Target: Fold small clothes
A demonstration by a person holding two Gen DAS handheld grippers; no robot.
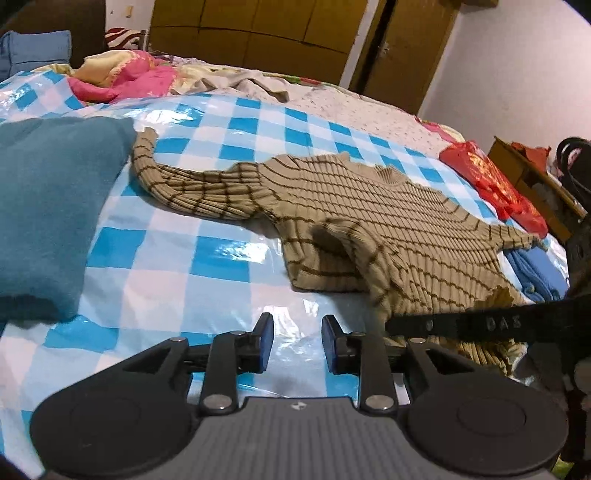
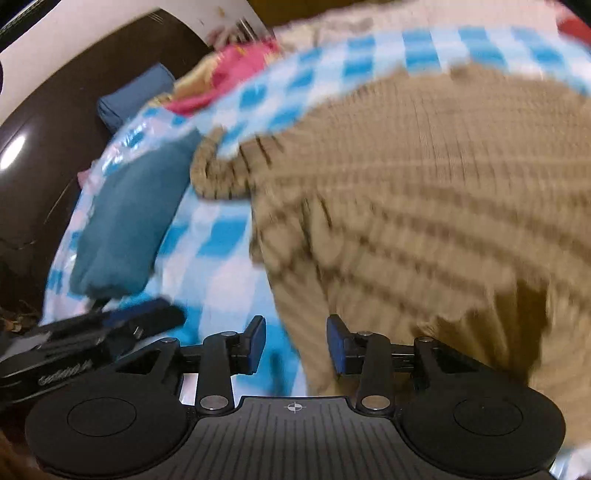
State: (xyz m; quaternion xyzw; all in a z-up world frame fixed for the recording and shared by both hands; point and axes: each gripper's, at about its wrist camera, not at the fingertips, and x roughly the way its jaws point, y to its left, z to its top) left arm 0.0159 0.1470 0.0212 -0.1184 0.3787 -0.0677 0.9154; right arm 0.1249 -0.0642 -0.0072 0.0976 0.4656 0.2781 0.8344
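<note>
A tan ribbed sweater with dark stripes (image 1: 369, 221) lies on the blue-and-white checked sheet (image 1: 184, 266), one sleeve stretched out to the left and the other folded across its body. My left gripper (image 1: 297, 343) is open above bare sheet, just left of the sweater's near corner, with nothing between its fingers. A black finger of the right gripper (image 1: 480, 325) crosses the sweater's near edge. In the blurred right wrist view, my right gripper (image 2: 297, 345) is open over the edge of the sweater (image 2: 424, 184); the pads do not press on it. The left gripper (image 2: 147, 317) shows at the left.
A folded teal garment (image 1: 48, 206) lies to the left of the sweater. A red bag (image 1: 491, 181) and a blue garment (image 1: 535, 273) sit at the right. Pink and beige bedding (image 1: 125, 77) is heaped at the far side, before wooden wardrobes (image 1: 258, 29).
</note>
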